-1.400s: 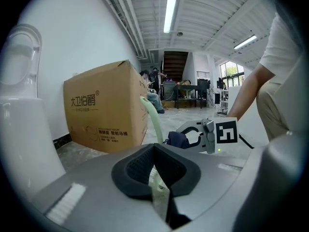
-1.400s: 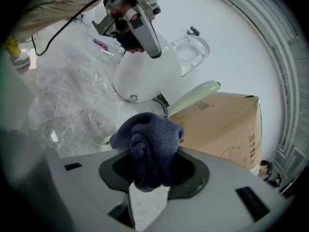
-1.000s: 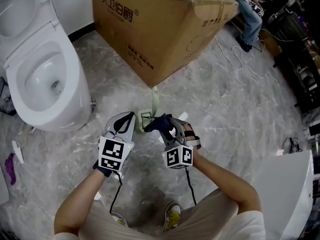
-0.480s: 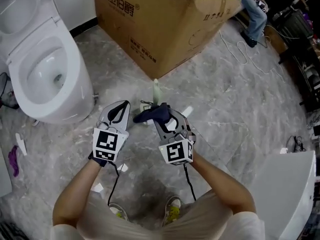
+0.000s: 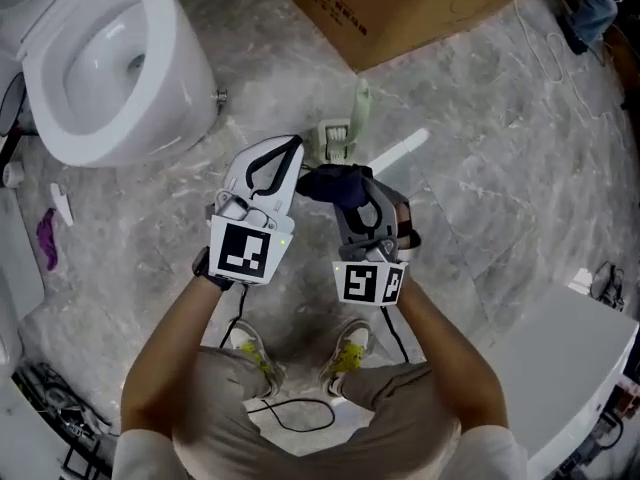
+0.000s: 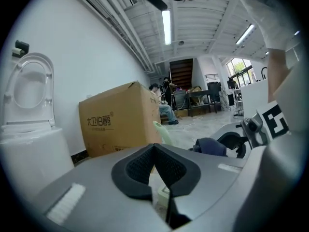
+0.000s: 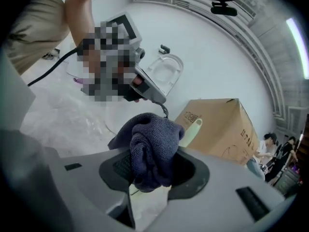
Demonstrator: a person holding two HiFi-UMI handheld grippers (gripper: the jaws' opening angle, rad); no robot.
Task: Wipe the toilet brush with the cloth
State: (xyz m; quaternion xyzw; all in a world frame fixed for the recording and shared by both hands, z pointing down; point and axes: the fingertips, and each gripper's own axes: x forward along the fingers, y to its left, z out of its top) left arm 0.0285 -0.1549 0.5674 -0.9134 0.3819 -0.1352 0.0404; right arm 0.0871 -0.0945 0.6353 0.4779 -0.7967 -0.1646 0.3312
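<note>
Here, I hold both grippers above the marble floor, the toilet brush (image 5: 360, 108) standing untouched at 12 o'clock from them, its pale green handle upright in a small holder (image 5: 337, 138). The right gripper (image 5: 355, 193) is clamped on a bunched dark blue cloth (image 5: 330, 181). The left gripper (image 5: 287, 151) has its jaws together with nothing between them.

The risk, as I judge it, is that nothing steadies the brush. Pressing the cloth against the handle could tip brush and holder over. The cloth is also caught in a wad, so a hard rub might drag it out of the jaws.

As for containers, the holder carries the brush, its head hidden from me. The toilet (image 5: 185, 63) at 10 o'clock is open, its bowl showing only the drain. The cardboard box (image 5: 420, 3) at 1 o'clock does not show what it holds.
</note>
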